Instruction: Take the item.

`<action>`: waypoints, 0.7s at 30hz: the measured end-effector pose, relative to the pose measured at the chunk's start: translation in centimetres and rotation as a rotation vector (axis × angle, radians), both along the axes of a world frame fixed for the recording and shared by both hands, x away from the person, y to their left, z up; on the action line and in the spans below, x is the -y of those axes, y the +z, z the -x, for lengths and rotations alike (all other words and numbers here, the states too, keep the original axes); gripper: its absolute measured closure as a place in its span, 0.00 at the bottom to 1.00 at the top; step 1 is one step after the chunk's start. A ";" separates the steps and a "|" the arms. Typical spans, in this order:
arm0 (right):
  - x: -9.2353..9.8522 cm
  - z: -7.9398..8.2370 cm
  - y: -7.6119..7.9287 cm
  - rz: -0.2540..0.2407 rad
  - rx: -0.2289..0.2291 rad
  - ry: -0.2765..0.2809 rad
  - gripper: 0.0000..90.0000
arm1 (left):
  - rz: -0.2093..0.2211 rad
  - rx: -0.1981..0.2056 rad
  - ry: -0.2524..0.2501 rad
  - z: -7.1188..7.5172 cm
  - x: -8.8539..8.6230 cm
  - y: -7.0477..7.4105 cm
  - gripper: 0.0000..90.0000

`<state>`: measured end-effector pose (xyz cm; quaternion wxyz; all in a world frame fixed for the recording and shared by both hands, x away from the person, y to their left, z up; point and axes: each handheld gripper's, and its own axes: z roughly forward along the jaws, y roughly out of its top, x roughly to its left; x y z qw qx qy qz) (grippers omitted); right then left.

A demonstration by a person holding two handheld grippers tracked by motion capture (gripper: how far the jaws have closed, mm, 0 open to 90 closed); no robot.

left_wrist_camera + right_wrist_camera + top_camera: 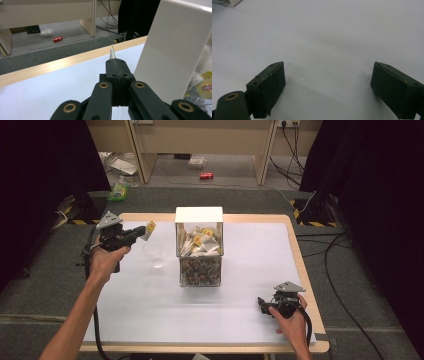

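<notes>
Carrying a small sachet by one edge, the left gripper is held just above and beside a clear plastic cup that stands on the white bench, to the left of a clear dispenser box with a white lid.

Several things could go wrong from here, as a judgement. The sachet is held only by a thin margin, so it could be twisted or slid out of the grip if the hand is jolted, and it would then fall beside the cup instead of into it. The cup looks light and empty; it could be tipped or pushed across the bench if it is brushed by the gripper on the way down. The dispenser box stands close by, so a sideways swing could be stopped against its lid.

In the left gripper view the jaws are seen pressed together, with the pale edge of the sachet sticking out past their tips. The right gripper is rested low over the bench near its right corner, its jaws spread wide with nothing between them.
</notes>
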<state>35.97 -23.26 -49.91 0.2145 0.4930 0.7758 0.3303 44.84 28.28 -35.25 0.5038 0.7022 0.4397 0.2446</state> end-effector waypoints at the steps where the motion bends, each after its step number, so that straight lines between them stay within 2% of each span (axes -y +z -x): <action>1: 0.0 0.0 0.0 -0.002 0.002 0.000 0.14 | -0.001 -0.002 0.002 -0.1 0.0 -0.2 0.99; 6: 0.0 0.0 0.0 -0.001 0.002 0.000 0.14 | 0.004 -0.010 -0.002 -0.4 0.1 -1.4 0.99; 7: 0.0 0.0 0.0 -0.001 0.002 0.000 0.14 | 0.004 -0.017 0.005 -0.6 0.1 -2.0 0.99; 8: 0.0 0.0 0.0 -0.001 0.002 0.000 0.14 | 0.004 -0.017 0.005 -0.6 0.1 -2.0 0.99; 13: 0.0 0.0 0.0 0.001 0.004 0.000 0.14 | 0.025 -0.032 0.013 -1.2 0.1 -3.9 0.99; 21: 0.0 0.0 0.0 0.000 0.004 0.001 0.14 | 0.050 -0.033 0.017 -1.4 0.2 -5.6 0.99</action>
